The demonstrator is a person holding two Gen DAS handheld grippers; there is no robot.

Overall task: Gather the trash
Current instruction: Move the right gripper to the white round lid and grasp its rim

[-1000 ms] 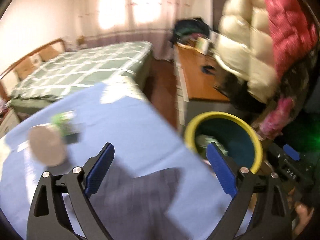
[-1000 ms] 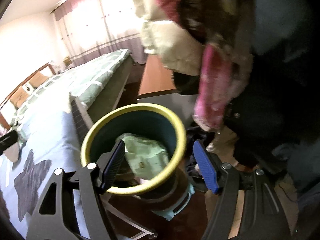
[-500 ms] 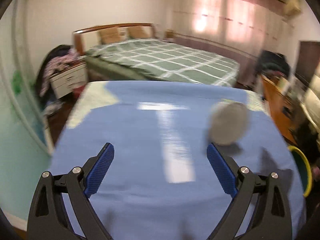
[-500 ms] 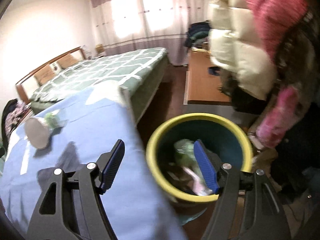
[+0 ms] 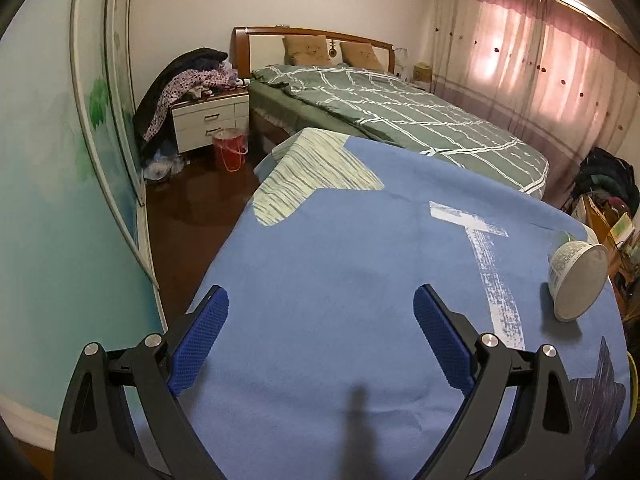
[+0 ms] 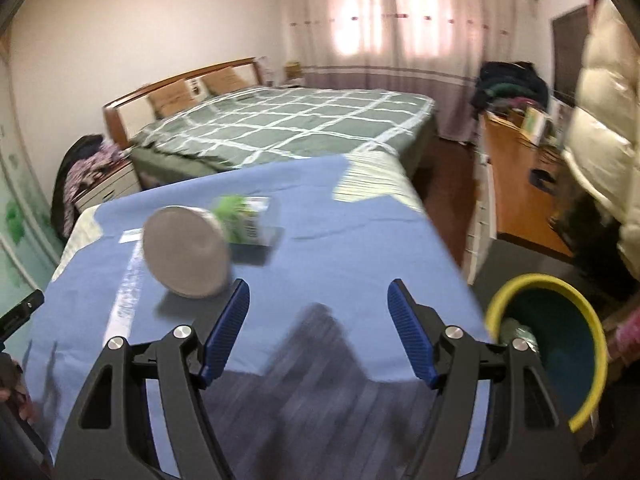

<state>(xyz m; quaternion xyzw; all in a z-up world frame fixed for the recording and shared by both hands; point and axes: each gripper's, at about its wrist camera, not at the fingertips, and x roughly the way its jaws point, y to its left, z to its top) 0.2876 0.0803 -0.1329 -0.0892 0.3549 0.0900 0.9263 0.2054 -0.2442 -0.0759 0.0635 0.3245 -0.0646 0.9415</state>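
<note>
Trash: one cup (image 6: pixel 186 252), one green packet (image 6: pixel 244 220).

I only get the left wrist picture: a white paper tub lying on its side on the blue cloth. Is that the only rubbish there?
Observer: No. The right wrist view shows a clear plastic packet with green print lying just behind the white paper tub.
Operator: Where does it go?
Observer: Into a dark bin with a yellow rim standing beyond the cloth's right edge; crumpled rubbish is inside.
Operator: Is the other claw holding anything?
Observer: No, the right gripper is open and empty.
</note>
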